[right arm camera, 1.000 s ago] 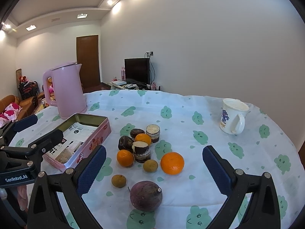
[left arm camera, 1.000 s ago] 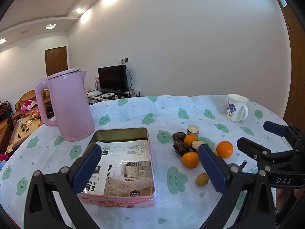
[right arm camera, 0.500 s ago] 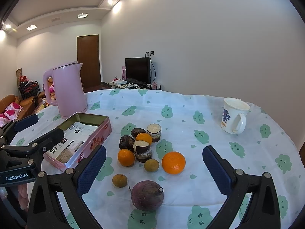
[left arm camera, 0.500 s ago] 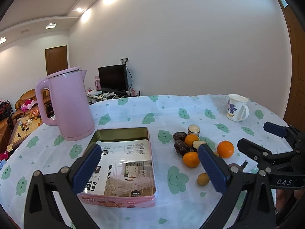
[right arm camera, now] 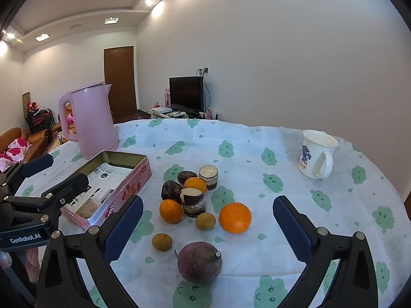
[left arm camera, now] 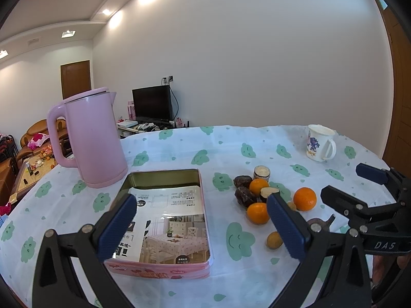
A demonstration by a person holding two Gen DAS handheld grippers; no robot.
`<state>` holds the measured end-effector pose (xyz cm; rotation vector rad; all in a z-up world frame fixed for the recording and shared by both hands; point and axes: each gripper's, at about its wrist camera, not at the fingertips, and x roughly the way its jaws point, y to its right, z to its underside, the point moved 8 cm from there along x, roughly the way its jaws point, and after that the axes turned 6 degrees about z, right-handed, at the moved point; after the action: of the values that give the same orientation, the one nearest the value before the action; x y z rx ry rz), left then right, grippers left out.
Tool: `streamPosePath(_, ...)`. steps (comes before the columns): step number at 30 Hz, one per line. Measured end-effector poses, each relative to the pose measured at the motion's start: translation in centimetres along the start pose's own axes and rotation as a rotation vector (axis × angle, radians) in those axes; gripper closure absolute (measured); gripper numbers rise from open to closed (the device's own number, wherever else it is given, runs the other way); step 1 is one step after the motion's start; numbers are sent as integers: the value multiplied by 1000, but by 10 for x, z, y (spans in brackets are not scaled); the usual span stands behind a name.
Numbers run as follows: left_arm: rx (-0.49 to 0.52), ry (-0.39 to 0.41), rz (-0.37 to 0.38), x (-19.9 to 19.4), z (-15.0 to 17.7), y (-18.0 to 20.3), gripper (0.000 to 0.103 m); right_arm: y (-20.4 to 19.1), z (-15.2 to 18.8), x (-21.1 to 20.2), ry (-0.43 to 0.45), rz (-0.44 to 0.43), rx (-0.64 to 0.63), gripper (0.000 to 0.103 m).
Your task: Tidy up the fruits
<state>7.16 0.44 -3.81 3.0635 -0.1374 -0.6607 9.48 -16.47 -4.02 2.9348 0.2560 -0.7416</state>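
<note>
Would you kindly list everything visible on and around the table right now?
oranges: three, orange, mid-table cluster
small round fruits: two, yellow-brown, near the cluster
large purple fruit: one, dark purple, nearest the right tool
dark brown pieces: four, brown, two with pale cut tops, cluster
tin: one, pink, open, paper inside, left of fruit
kettle: one, pink, behind tin
mug: one, white, far right
tablecloth: one, white with green clouds
television: one, black, background
left tool: open, above tin
right tool: open, above fruit
</note>
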Motion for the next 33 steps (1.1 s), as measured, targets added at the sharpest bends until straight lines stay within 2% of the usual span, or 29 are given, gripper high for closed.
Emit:
streamPosePath(17,5,-48,-1,21,17,5,0,4,21,7,-32,-27,2,1)
streamPosePath(23,1,-88,22,36,32,11,0,3,45,20,-92,-72,12,2)
streamPosePath(25,9,-95,30,39,36,16,0,3,50,23,-103,-83,18,3)
streamPosePath(27,10,-98,44,41,38,19,1,4,53,26,-119,-91,22,12)
streamPosePath(30,19,-106,61,43,40,25,3,5,57,32,-159,-93,30,20)
streamPosePath(33,24,-115,76,45,41,30,5,7,62,39,-214,-115,45,23)
